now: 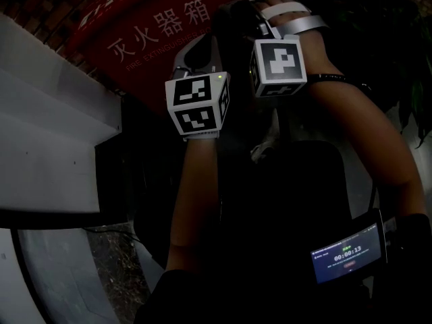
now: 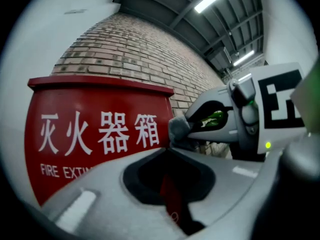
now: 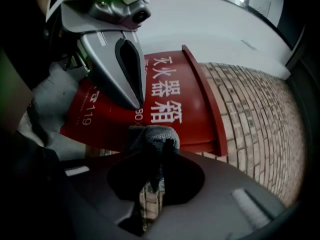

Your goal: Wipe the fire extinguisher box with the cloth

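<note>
Behind the box point(image 2: 95, 134), brick wall point(image 2: 135, 54).

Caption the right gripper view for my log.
Right gripper pinches grey cloth before red fire extinguisher box, left gripper alongside.

The left gripper point(image 2: 167, 151) hid the lower edge of the fire extinguisher box point(image 2: 95, 134), cutting its lettering short; the right gripper point(image 3: 159, 146) hid part of the cloth point(image 3: 152, 133).

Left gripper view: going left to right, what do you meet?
From the left: red fire extinguisher box with white lettering, crumpled grey cloth, right gripper pinching it, its black-and-white marker cube.
</note>
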